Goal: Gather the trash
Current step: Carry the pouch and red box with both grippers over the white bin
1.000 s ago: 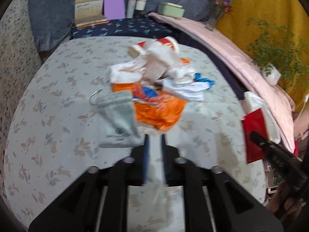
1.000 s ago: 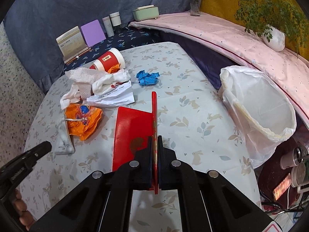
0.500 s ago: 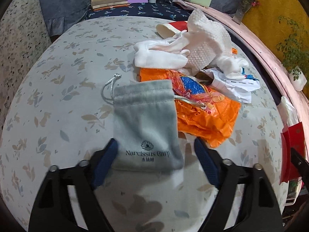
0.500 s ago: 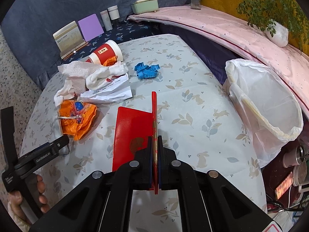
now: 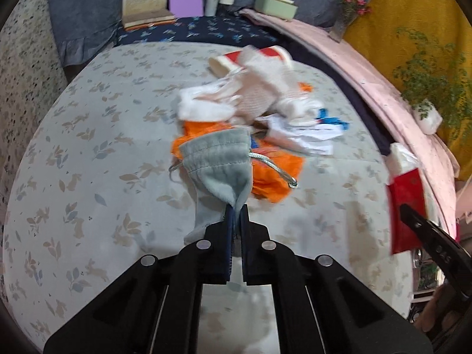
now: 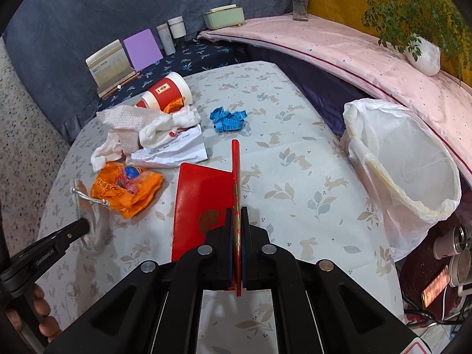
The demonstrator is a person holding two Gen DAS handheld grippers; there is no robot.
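Note:
My left gripper (image 5: 236, 211) is shut on a grey drawstring pouch (image 5: 219, 163) and holds it lifted off the floral table (image 5: 88, 147). The pouch shows blurred at the left gripper's tip in the right wrist view (image 6: 88, 221). My right gripper (image 6: 236, 215) is shut on a red envelope (image 6: 203, 203), held above the table; it also shows at the right in the left wrist view (image 5: 405, 206). An orange wrapper (image 6: 126, 188), white cloths (image 6: 147, 129), white paper (image 6: 174, 152), a red paper cup (image 6: 165, 91) and a blue tape (image 6: 227, 119) lie on the table.
A bin lined with a white bag (image 6: 404, 159) stands off the table's right edge. Books, bottles and a green box (image 6: 224, 16) sit on the dark shelf behind. A pink ledge (image 6: 354, 56) with a potted plant runs along the right.
My left gripper closed from wide open onto the grey pouch and lifted it off the table. My right gripper still holds the red envelope in about the same place.

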